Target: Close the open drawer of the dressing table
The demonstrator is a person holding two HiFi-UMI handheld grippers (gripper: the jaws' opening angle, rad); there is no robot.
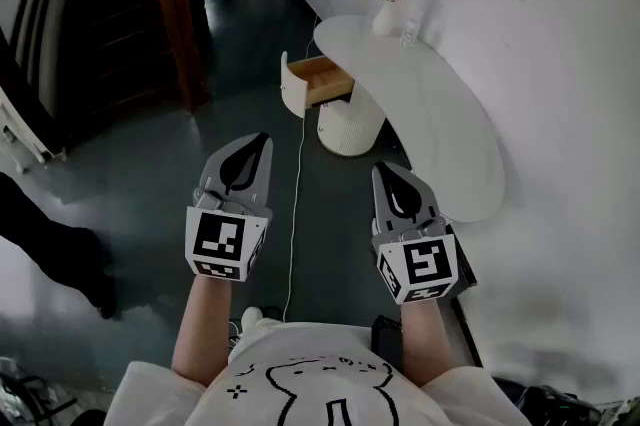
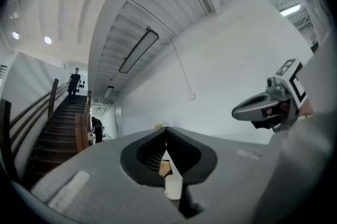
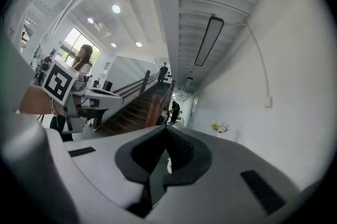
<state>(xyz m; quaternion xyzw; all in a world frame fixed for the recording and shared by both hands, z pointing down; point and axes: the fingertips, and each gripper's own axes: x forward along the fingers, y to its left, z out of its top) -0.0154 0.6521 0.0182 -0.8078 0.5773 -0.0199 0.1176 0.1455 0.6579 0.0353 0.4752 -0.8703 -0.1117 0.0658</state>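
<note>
Jaws of left gripper (image 1: 262,140) are pressing together w/ nothing btwn them and pointing fwd. The task's thing is lying well ahead of them and a bit to their right, no contact. Its white front panel (image 1: 291,89) is sitting nearest their line, w/ the wooden box of the open drawer (image 1: 322,80) trailing off rightward behind it. In the left gripper view a sliver of that wood is showing just past the closed tips. Right gripper (image 1: 383,170) is hovering beside the other, jaws likewise pressing shut on nothing. From it the drawer is lying ahead and to the left. The dressing table (image 1: 445,129) is running along its right side and on fwd. The drawer is sticking out of that table sideways, so its slide axis is running crosswise to both jaws, approx. left-to-right, not fwd. Judging by that, the left gripper is prob. standing nearer the panel's outer face. It looks the better one for going fwd, getting round to the panel's left side and pushing rightward into the table. The right one would be reaching across the box.
</note>
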